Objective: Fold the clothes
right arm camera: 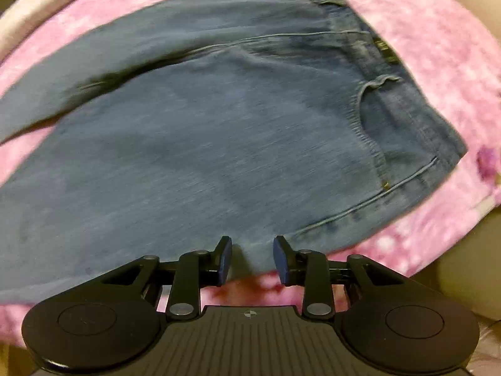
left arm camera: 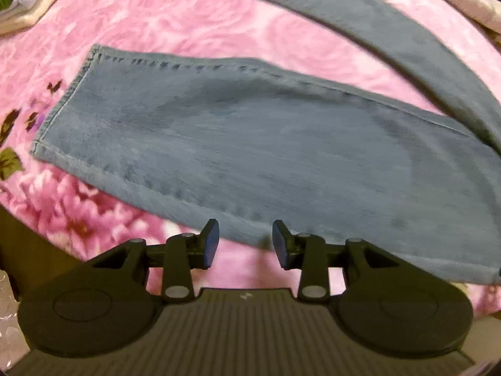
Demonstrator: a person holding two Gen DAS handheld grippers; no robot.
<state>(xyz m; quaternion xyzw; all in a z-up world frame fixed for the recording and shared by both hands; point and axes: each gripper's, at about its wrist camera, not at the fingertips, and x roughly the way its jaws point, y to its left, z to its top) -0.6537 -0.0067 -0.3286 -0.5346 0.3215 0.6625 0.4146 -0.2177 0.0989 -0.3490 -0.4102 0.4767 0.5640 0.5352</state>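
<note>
My left claw (left arm camera: 245,244) sits low in the frame's centre, jaws parted, gripping nothing. My right claw (right arm camera: 252,261) sits likewise, jaws apart and empty.

My left gripper (left arm camera: 245,244) is matte black, with two round housings flanking a ribbed grey centre plate that bears a small pale mark. Linkage arms pivot on silver-grey pins. Each finger ends in a dark blue pad (left arm camera: 210,244). My right gripper (right arm camera: 252,260) has the same construction; its ribbed plate carries a small circular quartered emblem, and its pads (right arm camera: 226,261) are also blue.
</note>
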